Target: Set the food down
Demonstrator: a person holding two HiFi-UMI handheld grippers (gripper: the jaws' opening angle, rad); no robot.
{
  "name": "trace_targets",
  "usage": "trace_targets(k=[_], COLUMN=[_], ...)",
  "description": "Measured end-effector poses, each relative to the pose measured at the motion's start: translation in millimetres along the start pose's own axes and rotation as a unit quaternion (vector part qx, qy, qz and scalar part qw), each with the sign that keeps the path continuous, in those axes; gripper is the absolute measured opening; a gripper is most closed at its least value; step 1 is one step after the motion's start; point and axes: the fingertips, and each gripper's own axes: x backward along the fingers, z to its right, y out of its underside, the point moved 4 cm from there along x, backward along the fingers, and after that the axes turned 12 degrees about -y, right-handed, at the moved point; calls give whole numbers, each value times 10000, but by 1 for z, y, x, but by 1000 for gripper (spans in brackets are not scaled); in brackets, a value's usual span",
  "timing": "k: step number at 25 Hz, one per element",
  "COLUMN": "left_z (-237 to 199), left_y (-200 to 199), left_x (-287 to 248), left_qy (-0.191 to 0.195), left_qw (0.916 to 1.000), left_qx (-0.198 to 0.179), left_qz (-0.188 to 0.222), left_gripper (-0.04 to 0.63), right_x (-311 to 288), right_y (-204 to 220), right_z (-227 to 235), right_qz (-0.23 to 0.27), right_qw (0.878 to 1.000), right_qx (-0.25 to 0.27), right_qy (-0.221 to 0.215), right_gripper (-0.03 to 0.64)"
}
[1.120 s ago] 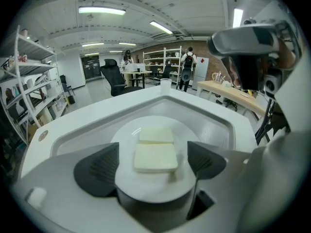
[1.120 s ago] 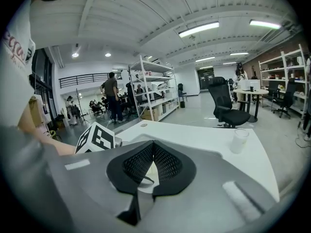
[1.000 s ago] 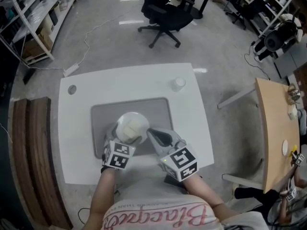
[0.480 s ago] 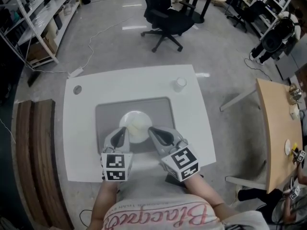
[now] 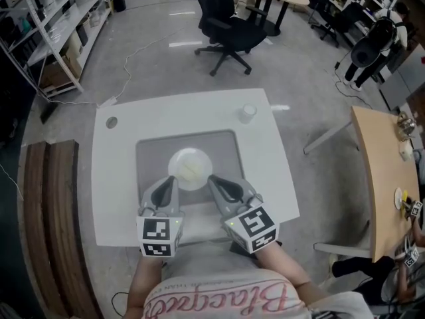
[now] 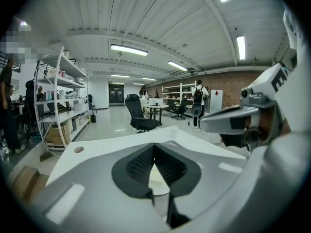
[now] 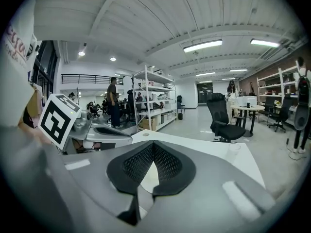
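Seems done with the set-down: has the food (image 5: 191,171) on its plate (image 5: 174,164), on the grey mat (image 5: 152,157) toward the near edge of the table (image 5: 125,178). Holds left gripper (image 5: 171,180) and right gripper (image 5: 212,180) clenched on nothing, just short of the plate; calls next for a pull-back without nudging it. Shows a white top with a cup (image 5: 248,113) by the far right corner, and beyond the far edge an office chair (image 5: 229,26), shelves (image 5: 56,25) and a concrete floor (image 5: 146,65).

Grey left hand-held gripper (image 5: 170,179), white shirt (image 5: 219,292)
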Motion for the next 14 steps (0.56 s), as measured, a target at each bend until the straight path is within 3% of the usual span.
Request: trace_targets(k=[14], left_z=[-7], left_y=[-17], left_x=[33], left_qy=[200], left_qw=[9994], left_qx=[-86], left_qz=[287], left_gripper=[-2], right_x=[7], right_y=[-13], right_z=[-25], right_qz=[213], right_qw=[9993], right_qx=[91], right_qy=[299], right_gripper=[0])
